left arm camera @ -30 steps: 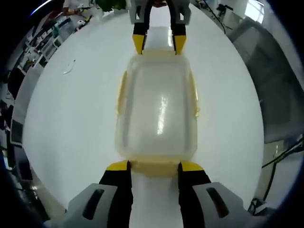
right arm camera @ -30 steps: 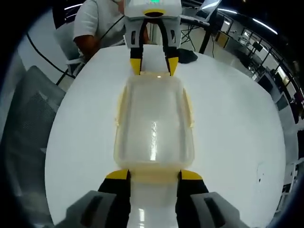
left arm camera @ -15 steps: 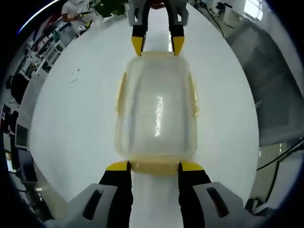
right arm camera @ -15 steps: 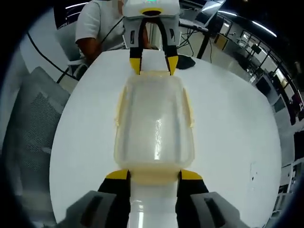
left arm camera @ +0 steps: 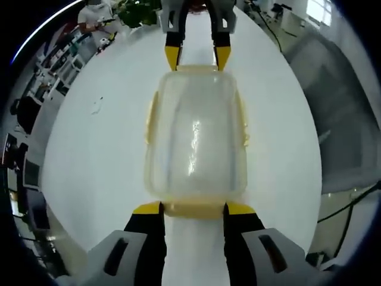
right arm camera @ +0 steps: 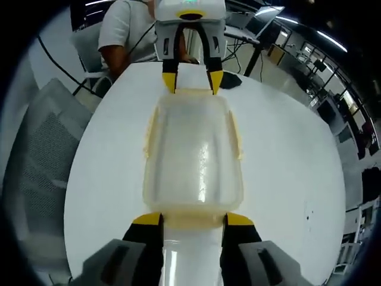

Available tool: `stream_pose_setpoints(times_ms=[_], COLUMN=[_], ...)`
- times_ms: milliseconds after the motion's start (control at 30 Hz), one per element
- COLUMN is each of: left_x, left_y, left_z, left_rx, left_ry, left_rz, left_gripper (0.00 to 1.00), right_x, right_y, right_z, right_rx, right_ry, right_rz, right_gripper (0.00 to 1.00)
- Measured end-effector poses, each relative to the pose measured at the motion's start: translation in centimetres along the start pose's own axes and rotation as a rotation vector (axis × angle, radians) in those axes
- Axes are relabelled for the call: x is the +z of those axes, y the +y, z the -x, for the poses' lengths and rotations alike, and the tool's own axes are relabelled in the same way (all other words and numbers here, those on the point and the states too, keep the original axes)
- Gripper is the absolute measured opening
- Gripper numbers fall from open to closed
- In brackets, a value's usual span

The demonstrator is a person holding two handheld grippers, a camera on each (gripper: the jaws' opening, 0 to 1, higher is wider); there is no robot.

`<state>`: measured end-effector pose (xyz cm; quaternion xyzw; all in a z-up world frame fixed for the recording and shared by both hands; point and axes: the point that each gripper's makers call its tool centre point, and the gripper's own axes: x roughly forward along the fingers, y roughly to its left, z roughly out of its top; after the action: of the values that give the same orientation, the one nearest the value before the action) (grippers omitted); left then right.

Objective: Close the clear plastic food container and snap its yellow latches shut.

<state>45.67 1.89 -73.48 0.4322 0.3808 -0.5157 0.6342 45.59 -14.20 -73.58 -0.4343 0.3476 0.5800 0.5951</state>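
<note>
The clear plastic container [left arm camera: 196, 137] lies lengthwise with its lid on top, and pale yellow latches [left arm camera: 243, 122] run along its long sides. My left gripper [left arm camera: 193, 208] is open at the near short end, its jaws either side of the yellow end latch [left arm camera: 193, 213]. The right gripper [left arm camera: 197, 58] stands open at the far end. In the right gripper view the same container [right arm camera: 193, 155] sits between my right gripper [right arm camera: 193, 219] at the bottom and the left gripper [right arm camera: 193, 81] at the top. Both sets of yellow fingertips touch or nearly touch the container's end rims.
The container is over a round white table [right arm camera: 286, 155]. A grey mesh chair [right arm camera: 36, 155] stands beside the table, and a person in a white shirt [right arm camera: 128, 30] sits behind it. A small scrap [left arm camera: 97, 106] lies on the tabletop. Office desks and gear fill the background.
The background has shifted and the table looks a little smaller in both views, so the cameras moved. The container and both open grippers keep the same places relative to each other.
</note>
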Motion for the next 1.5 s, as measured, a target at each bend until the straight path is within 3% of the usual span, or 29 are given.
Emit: stream_pose_setpoints(times_ms=[733,1000,1500], left_x=[3.7,5.8,8.2], left_y=[-0.2,-0.4,-0.4], left_z=[0.6,0.4,-0.5], left_rx=[0.028,0.028,0.023], left_ry=[0.003,-0.013,-0.017], left_rz=[-0.013,-0.007,-0.018], left_gripper=[0.35,0.35,0.35], right_x=[-2.5,-4.2,-6.7], right_y=[0.3,0.2,0.5], right_z=[2.9,3.9,4.8], right_rx=[-0.035,-0.043,-0.041], right_ry=[-0.017,-0.011,-0.01], right_rz=[0.006,0.012,-0.003], right_gripper=[0.35,0.35,0.35])
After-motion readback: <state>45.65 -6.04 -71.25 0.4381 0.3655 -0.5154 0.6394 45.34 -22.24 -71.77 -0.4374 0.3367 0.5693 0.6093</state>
